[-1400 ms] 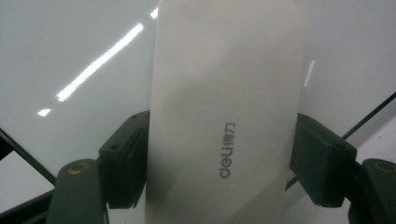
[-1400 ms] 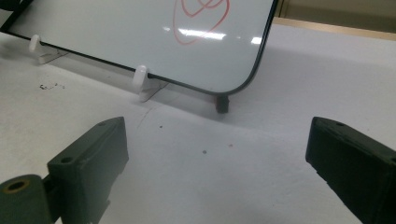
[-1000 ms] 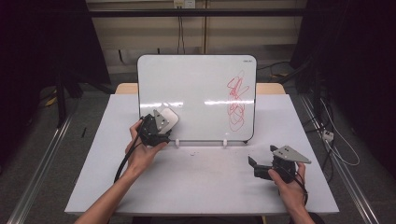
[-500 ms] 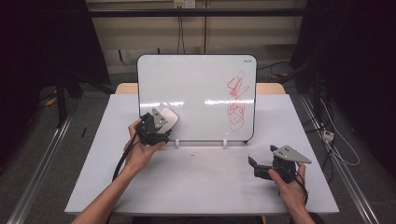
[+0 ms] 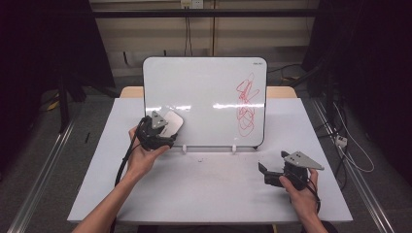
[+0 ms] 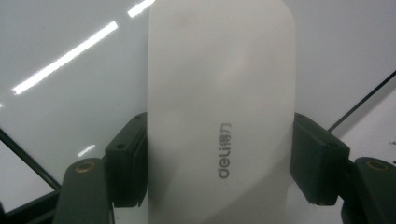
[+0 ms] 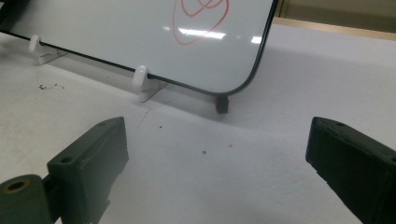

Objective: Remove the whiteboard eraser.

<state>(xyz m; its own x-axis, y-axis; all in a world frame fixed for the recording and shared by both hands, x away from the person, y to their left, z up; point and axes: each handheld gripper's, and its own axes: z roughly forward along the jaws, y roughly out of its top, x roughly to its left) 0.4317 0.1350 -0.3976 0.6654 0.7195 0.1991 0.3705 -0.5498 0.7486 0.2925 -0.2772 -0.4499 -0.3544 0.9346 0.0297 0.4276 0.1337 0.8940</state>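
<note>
Eraser (image 6: pixel 219 107) clamped between the left gripper's (image 5: pixel 163 132) jaws, pressed flat against the whiteboard (image 5: pixel 204 87) at its lower left corner, red scribble (image 5: pixel 246 104) well off to the right. Right gripper (image 5: pixel 272 174) rests on the table (image 5: pixel 204 194), jaws wide, nothing between them.

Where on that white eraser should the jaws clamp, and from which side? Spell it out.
Grip the eraser across its two long, straight sides, near the lower half, coming from its near short end along its length. The left gripper already does this: its pads press both flanks, the smooth rounded back faces out, and the flat face meets the whiteboard.
</note>
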